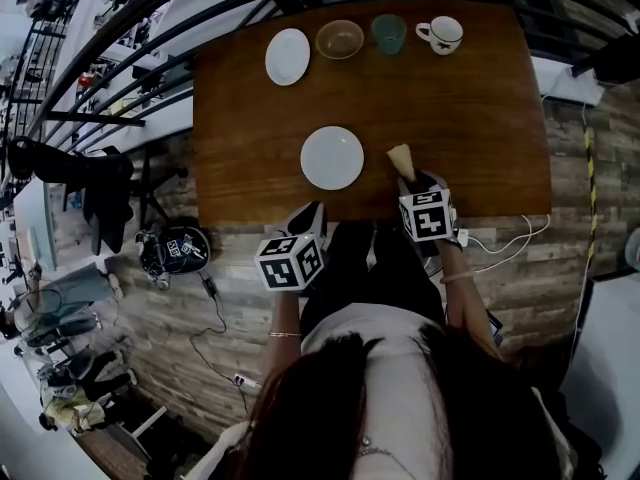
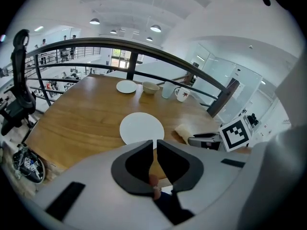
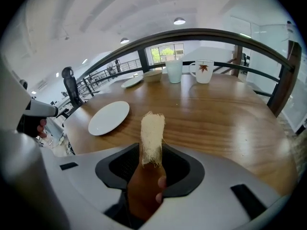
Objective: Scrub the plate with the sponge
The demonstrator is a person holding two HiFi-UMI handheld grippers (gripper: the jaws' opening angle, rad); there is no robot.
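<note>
The right gripper (image 3: 151,163) is holding its jaws wide apart around the sponge (image 3: 152,131) on the table (image 3: 216,109); the left gripper (image 2: 154,146), jaws closed and empty, is hovering near the plate (image 2: 141,127).

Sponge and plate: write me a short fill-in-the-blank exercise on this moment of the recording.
The right gripper has its jaws open, with the sponge standing ____ them.
The left gripper has its jaws ____.
In the head view, the nearer plate lies to the sponge's ____.
Missing words: between; shut; left.
</note>
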